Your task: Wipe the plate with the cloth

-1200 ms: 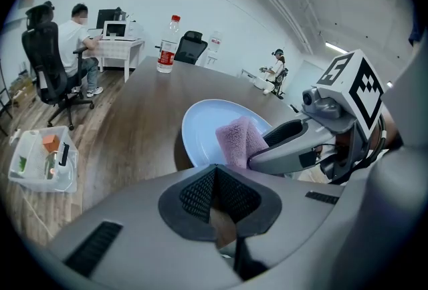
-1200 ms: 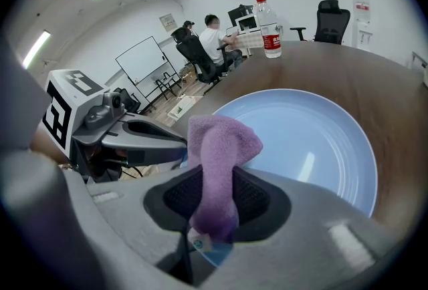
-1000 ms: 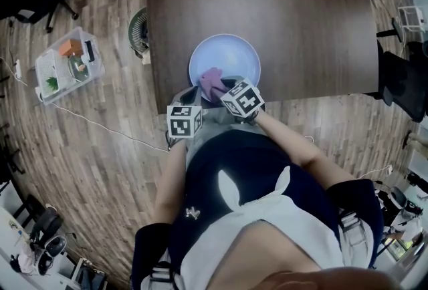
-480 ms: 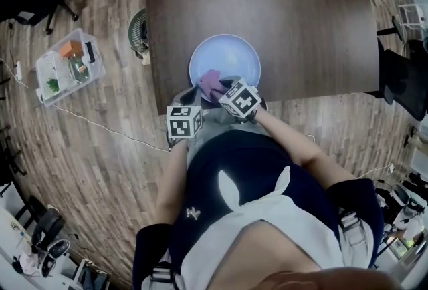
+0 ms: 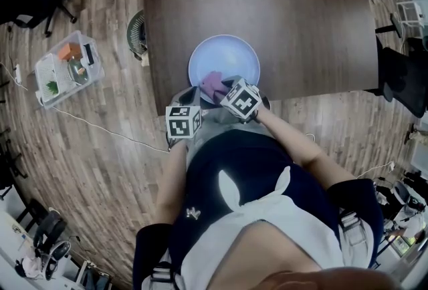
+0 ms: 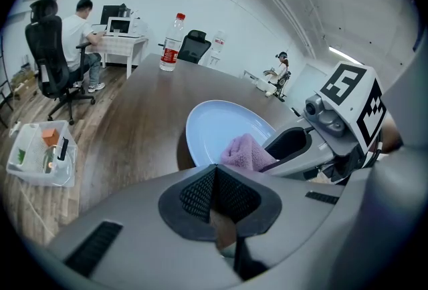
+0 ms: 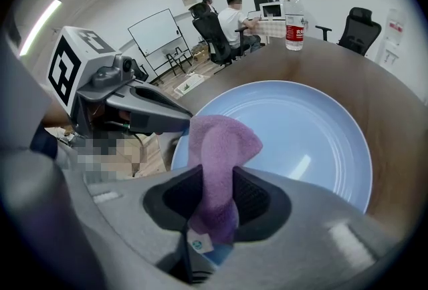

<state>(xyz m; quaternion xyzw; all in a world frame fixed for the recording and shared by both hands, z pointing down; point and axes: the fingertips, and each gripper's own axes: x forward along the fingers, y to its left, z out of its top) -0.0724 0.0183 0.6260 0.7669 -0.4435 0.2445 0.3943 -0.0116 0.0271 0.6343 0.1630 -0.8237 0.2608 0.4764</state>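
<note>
**A:** so how far along is this wipe job reckoned to be?

**B:** somewhere mid-wipe, it'd be guessed. The purple cloth (image 7: pixel 221 141) is pinched in the right tongs (image 7: pixel 214 205), and its free end looks to be laid on the near part of the pale blue plate (image 7: pixel 301 141). The plate is parked at the near edge of the counter (image 5: pixel 281 8).

**A:** and the left tongs (image 6: pixel 215 195)?

**B:** pressed together, nothing seen between them, held right at the plate's near-left rim. Whether the rim is actually touched can't be told.

**A:** what's left then?

**B:** hard to call tbh. No dirt or streaks can be made out, so the done part can't be read off the surface. The far and right side are well apart from the cloth, so those are probably still to be swept.
</note>
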